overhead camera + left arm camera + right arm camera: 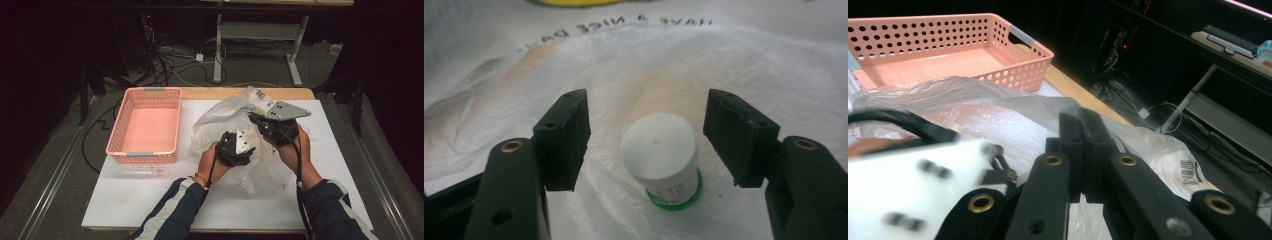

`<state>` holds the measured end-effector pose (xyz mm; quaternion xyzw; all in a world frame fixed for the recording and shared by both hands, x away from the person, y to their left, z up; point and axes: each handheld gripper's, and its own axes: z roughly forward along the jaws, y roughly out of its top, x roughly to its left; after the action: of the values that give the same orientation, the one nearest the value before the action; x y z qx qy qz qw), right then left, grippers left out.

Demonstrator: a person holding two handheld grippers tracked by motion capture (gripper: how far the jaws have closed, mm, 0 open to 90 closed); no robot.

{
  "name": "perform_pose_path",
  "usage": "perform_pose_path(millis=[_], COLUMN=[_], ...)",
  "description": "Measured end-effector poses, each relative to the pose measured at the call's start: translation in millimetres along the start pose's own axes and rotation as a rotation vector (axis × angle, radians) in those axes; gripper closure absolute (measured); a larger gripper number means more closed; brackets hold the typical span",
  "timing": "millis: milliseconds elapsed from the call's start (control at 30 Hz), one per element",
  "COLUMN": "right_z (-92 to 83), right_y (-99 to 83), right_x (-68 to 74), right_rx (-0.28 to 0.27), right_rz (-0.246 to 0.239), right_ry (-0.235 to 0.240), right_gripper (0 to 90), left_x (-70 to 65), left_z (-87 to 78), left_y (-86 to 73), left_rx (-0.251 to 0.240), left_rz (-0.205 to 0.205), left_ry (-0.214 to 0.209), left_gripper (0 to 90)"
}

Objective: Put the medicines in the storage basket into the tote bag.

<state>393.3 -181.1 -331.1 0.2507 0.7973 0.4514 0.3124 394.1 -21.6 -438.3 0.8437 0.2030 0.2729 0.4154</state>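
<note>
Landmark: the plastic bag [235, 125], crumpled white and translucent, lying on the table [150, 200].
Bottle: one small white-capped bottle [661, 155] with a green base, standing inside the bag on its floor, between the left jaws but apart from both.
Left gripper [235, 147]: reaching into the bag's mouth, jaws spread wide, gripping nothing; the bottle sits slightly nearer the right-hand pad in the left gripper view.
Right gripper [272, 122]: at the bag's far upper edge, jaws pressed together; it looks to be pinching a fold of the film to hold the mouth up, though the fold itself is hard to make out.
Basket: one pink perforated basket [147, 125], holding nothing, well to the left of the bag.
Step in hand, as I judge it: taking the bottle out of the bag.
Doing it well: centre the jaws on the cap, go lower so the pads meet the bottle's body, close without trapping film, keep the bag's mouth lifted.
Count: two grippers, one bag, one bottle, one basket.
</note>
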Motion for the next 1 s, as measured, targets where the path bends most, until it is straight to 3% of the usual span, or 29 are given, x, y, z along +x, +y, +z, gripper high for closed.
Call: perform_pose_path(millis=[233,367,433,567,700,833,933,1000], right_z=[1.0,2.0,1.8,1.8,1.2,-0.2,-1.0,-1.2], right_y=[-4.1,-6.8,-8.4,-11.1,-13.4,-15.8,-17.8,-19.0], right_x=[-1.4,-1.4,-2.6,-5.4,-6.7,-9.5,-11.7,-13.0], right_rx=[0.011,0.023,0.029,0.038,0.046,0.049,0.053,0.052], right_rz=[0.004,-0.003,-0.001,0.003,0.008,0.009,0.014,0.017], right_ry=[-0.002,-0.007,-0.008,-0.012,-0.013,-0.013,-0.015,-0.015], right_gripper=[90.0,90.0,90.0,90.0,90.0,90.0,90.0,90.0], left_x=[-15.8,-24.0,-23.7,-15.7,2.8,20.9,32.2,36.1], left_z=[-46.4,-89.2,-110.7,-142.5,-156.8,-148.8,-139.3,-135.2], left_y=[-0.2,-5.5,-10.1,-21.5,-39.6,-55.1,-63.7,-66.8], left_rx=[-0.063,-0.129,-0.164,-0.182,-0.141,-0.047,0.029,0.042], left_rz=[0.071,0.111,0.107,0.083,0.036,-0.006,-0.035,-0.043], left_ry=[-0.021,0.036,0.058,0.104,0.178,0.179,0.147,0.138], left_gripper=[31.2,31.2,31.2,26.5,22.4,22.3,22.3,22.9])
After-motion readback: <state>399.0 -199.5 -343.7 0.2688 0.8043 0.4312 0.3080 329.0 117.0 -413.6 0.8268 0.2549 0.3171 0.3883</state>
